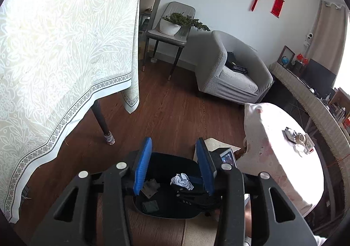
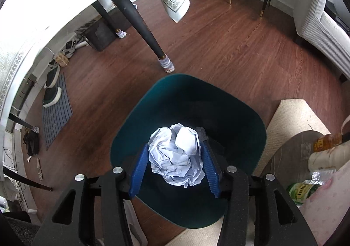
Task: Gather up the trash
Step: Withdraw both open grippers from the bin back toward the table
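My right tongs (image 2: 174, 146) pinch a paper ball (image 2: 175, 158) over the bin (image 2: 196, 97) — table leg (image 2: 142, 27) at eleven o'clock. My left tongs (image 1: 174, 140) stand apart, empty — bin at six.

Faint white letters "UAS" on black housing (image 1: 192, 200) just below the left gripper (image 1: 174, 171). Bottle label (image 2: 300, 192) right of right gripper (image 2: 176, 167): unreadable.

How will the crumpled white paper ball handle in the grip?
Crumpled white paper ball: probably light and squashy, given its loose creases; the right gripper's pads may dent it. Irregular shape, so unlikely to roll far. Likely drops straight into the dark teal bin.
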### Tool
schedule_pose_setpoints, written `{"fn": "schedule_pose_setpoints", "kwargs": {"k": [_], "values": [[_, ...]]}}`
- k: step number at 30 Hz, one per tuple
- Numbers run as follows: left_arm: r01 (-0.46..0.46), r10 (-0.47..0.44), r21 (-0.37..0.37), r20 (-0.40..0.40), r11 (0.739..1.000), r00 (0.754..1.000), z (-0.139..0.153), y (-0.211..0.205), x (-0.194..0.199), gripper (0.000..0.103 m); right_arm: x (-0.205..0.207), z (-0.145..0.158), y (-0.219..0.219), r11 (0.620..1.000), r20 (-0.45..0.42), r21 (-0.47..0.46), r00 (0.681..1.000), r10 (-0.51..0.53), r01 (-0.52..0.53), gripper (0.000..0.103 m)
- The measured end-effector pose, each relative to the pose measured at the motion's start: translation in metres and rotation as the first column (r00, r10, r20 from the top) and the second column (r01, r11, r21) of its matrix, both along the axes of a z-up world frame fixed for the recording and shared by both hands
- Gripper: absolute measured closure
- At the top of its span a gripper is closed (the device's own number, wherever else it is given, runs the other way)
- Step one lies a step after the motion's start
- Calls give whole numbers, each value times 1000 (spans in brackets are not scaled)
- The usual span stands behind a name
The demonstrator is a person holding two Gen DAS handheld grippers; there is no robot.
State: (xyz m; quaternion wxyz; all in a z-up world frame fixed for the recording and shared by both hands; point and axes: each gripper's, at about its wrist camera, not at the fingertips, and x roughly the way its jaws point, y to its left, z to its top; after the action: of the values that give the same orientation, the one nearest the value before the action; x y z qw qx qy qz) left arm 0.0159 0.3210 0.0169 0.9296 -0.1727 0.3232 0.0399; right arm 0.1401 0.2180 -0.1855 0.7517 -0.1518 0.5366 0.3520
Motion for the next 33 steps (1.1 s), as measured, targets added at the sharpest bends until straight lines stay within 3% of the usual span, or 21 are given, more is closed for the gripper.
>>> {"fn": "schedule_pose_setpoints", "kwargs": {"k": [5, 10, 19, 24, 33], "values": [[12, -12, -9, 14, 1000, 1000, 5, -9, 4, 59, 2, 0, -14, 1000, 5, -6, 1000, -14, 14, 37], [25, -25, -11, 30, 1000, 999, 10, -19, 10, 59, 4, 12, -29, 1000, 26, 19, 1000, -13, 12, 36], [12, -13, 12, 52, 1000, 999, 19, -32, 24, 59, -5, 75, -57, 991, 115, 133, 993, 15, -30, 37], [17, -21, 52, 66, 998, 998, 25, -45, 30, 59, -11, 113, -76, 979, 175, 196, 984, 22, -57, 44], [52, -59, 70, 110, 996, 992, 39, -78, 40, 49, -12, 168, -125, 965, 275, 259, 961, -36, -38, 47]]}}
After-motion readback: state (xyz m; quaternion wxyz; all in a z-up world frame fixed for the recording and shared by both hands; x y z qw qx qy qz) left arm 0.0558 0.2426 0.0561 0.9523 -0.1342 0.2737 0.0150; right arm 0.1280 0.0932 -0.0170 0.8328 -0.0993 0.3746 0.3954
